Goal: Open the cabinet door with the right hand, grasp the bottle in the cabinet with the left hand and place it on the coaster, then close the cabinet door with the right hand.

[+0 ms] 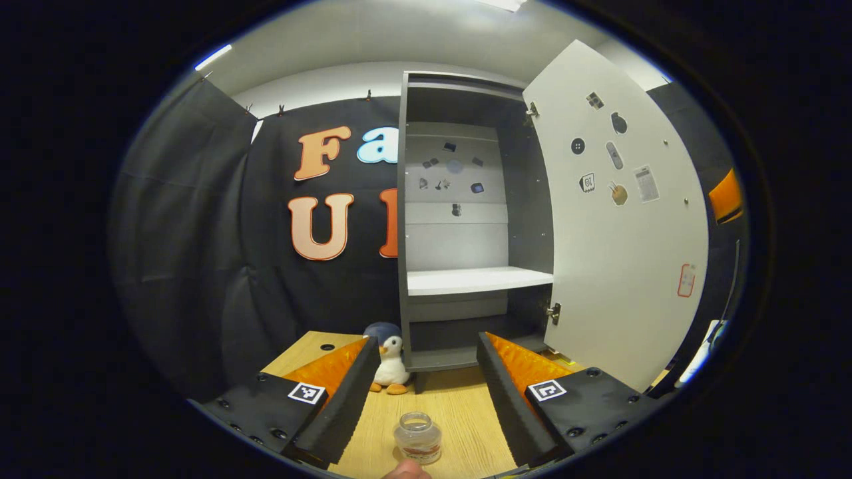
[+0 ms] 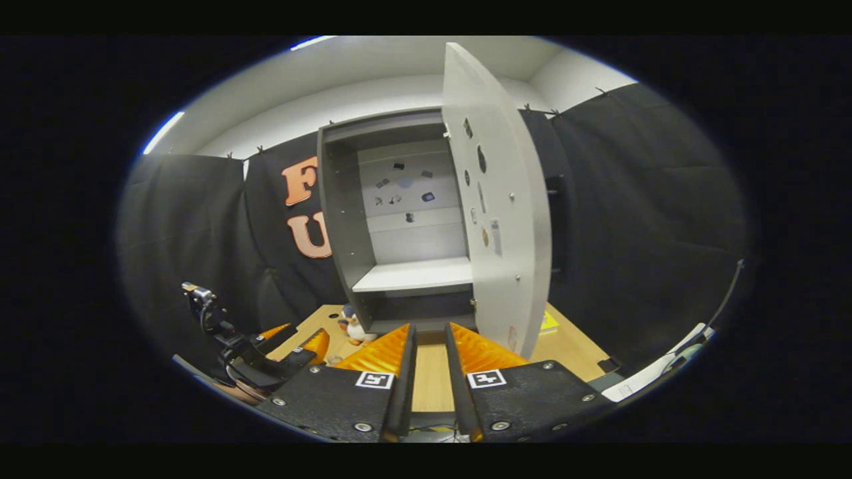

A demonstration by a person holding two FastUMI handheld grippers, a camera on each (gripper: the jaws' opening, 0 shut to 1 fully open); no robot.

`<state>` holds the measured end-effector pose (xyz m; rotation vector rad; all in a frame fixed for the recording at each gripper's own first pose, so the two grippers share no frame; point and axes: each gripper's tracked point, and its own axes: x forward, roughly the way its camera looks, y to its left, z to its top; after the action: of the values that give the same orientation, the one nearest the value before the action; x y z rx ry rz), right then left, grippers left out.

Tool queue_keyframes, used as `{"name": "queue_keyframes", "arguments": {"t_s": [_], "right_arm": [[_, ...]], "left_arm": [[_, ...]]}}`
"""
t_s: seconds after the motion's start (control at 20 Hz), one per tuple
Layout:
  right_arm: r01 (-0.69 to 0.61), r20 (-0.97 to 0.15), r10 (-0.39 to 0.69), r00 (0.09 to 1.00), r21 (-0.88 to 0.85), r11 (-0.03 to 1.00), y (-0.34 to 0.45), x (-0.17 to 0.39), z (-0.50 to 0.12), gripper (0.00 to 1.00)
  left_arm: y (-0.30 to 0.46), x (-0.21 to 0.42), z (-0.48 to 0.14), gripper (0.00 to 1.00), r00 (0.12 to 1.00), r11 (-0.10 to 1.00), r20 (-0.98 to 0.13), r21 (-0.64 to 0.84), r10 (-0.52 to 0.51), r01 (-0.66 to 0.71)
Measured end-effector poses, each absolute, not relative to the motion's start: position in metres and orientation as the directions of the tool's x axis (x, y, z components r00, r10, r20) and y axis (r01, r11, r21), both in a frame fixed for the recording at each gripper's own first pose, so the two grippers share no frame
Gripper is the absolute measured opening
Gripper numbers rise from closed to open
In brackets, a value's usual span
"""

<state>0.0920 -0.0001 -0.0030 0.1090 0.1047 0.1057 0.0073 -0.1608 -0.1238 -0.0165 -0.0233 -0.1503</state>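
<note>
Wooden bench (image 1: 459, 406) carries the clear bottle (image 1: 417, 437), upright between the wide-spread fingers of the left tool (image 1: 426, 406), untouched. Behind stands the cabinet (image 1: 466, 219), its door (image 1: 619, 219) swung open. Right tool (image 2: 429, 379) hangs narrow and empty, facing the door's edge.

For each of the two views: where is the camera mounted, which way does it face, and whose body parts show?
Left gripper view: rides the left gripper, faces the open cabinet; open fingers straddle the bottle.
Right gripper view: rides the right gripper, faces the door nearly edge-on; fingers narrowly apart; left gripper at lower left.
Shared: cabinet, door, penguin toy, table.
</note>
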Motion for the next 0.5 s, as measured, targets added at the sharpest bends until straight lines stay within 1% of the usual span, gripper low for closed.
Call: {"name": "queue_keyframes", "arguments": {"t_s": [0.2, 0.35, 0.45, 0.5], "right_arm": [[-0.013, -0.049, 0.018, 0.999, 0.086, 0.996, -0.041, 0.093, 0.015, 0.37], [0.024, -0.023, -0.022, 0.999, 0.108, 0.994, -0.06, 0.097, 0.024, 0.45], [0.039, -0.034, -0.036, 0.999, 0.1, 0.994, -0.07, 0.102, 0.022, 0.49], [0.042, -0.035, -0.039, 0.999, 0.095, 0.995, -0.074, 0.102, 0.022, 0.54]], "left_arm": [[-0.163, 0.01, -0.113, 0.95, 0.988, 0.989, 0.036, -0.017, -0.147, 0.148], [-0.166, 0.016, -0.106, 0.95, 0.989, 0.99, 0.041, -0.001, -0.144, 0.144], [-0.17, 0.017, -0.103, 0.95, 0.988, 0.989, 0.036, -0.004, -0.148, 0.148], [-0.171, 0.018, -0.101, 0.94, 0.988, 0.989, 0.035, -0.004, -0.149, 0.149]]}}
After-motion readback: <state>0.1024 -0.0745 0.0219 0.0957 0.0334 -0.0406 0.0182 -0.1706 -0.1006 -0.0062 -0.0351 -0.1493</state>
